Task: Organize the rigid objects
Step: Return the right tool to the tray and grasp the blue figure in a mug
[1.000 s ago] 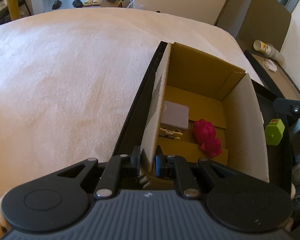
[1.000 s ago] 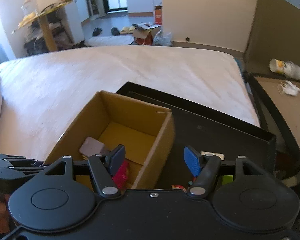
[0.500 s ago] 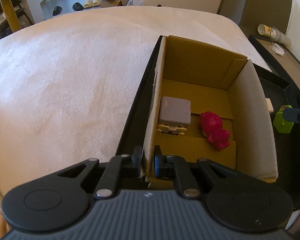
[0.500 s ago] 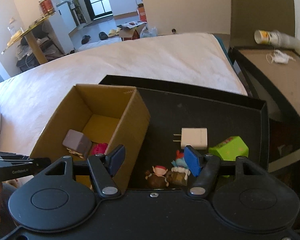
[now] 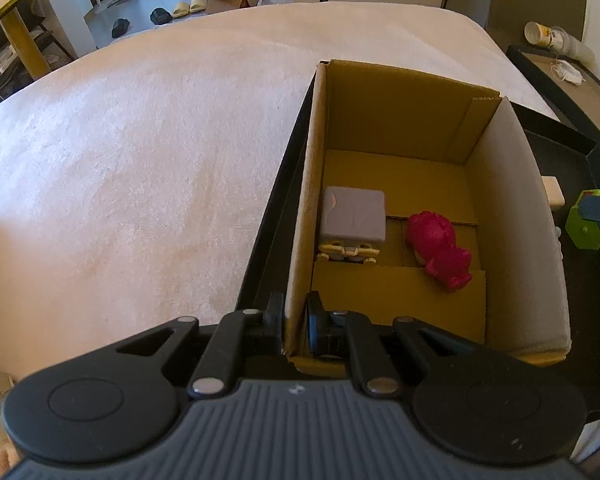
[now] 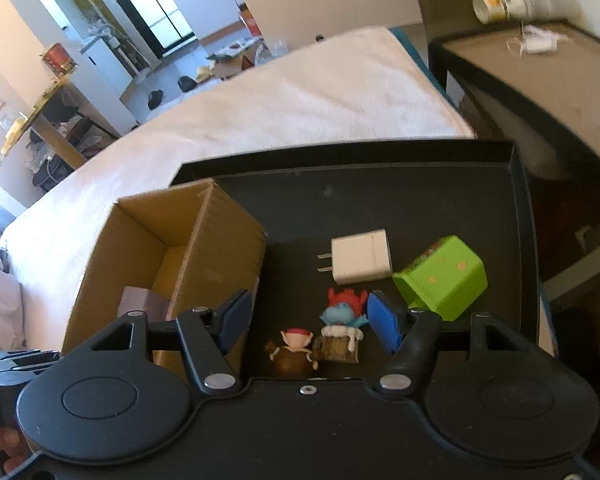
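My left gripper point(image 5: 296, 322) is shut on the near left wall of the cardboard box point(image 5: 512, 208), one finger inside and one outside. A grey cube-headed figure point(image 5: 354, 220) and a pink figure point(image 5: 436, 248) lie in the box. The box stands on a black tray point(image 6: 380, 200). My right gripper point(image 6: 310, 320) hangs over the tray with its jaws closing; a blue red-haired figure point(image 6: 342, 314) and a brown figure point(image 6: 294, 354) lie between its blue pads point(image 6: 384, 320), untouched. Beyond them lie a white charger plug point(image 6: 362, 262) and a green box point(image 6: 444, 280).
The tray rests on a bed with a pale fleecy blanket point(image 5: 140, 160). To the right stands a dark side table point(image 6: 540, 72) with a tipped cup point(image 6: 500, 0) and a face mask point(image 6: 536, 42). A person's fingers point(image 6: 8, 444) show at the lower left.
My right gripper has swung right and down, from above the cardboard box to above the small figures on the tray, rolling as it went. The left gripper keeps its pinch on the box wall.
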Tool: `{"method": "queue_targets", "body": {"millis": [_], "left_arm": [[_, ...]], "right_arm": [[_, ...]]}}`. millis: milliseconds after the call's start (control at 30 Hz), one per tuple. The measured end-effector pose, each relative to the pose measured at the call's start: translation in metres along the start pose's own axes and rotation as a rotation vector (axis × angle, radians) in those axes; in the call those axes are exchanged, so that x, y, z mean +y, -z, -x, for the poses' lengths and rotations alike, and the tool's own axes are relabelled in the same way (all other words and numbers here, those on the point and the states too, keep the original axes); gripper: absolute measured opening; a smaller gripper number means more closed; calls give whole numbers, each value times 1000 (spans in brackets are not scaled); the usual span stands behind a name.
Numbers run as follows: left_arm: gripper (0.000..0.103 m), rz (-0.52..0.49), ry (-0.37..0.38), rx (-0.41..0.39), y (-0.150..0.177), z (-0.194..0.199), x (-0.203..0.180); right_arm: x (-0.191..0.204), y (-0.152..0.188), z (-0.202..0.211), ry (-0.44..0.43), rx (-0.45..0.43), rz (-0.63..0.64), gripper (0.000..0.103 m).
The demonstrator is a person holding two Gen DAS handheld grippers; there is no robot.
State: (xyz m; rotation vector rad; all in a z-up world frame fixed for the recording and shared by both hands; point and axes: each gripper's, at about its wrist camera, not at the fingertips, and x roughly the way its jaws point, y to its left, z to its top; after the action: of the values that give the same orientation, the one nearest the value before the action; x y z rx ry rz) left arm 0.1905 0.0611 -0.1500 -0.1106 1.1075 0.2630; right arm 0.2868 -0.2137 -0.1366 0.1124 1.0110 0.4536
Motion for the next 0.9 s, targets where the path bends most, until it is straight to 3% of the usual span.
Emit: {"method": "queue_targets", "body": {"millis": [133,300,433,733,900], "left_arm": [[11,-17,-11,13,-1,0,-2],[11,-26,-15,25,-1,0,-3],[11,-35,-17,37,-2,-1,-3],[11,-47,-32,57,-4,-2,-5],[11,-50,-36,59,-4,-2,-5]], "right_arm": [[-7,0,-14,-25,49,-40,57],[-10,2,-30,6,82,-51,55],[-12,4,-38,29,103,-56,45],[-12,11,-60,79,140,-37,45],[2,12,-65,118,113,40,45]]}}
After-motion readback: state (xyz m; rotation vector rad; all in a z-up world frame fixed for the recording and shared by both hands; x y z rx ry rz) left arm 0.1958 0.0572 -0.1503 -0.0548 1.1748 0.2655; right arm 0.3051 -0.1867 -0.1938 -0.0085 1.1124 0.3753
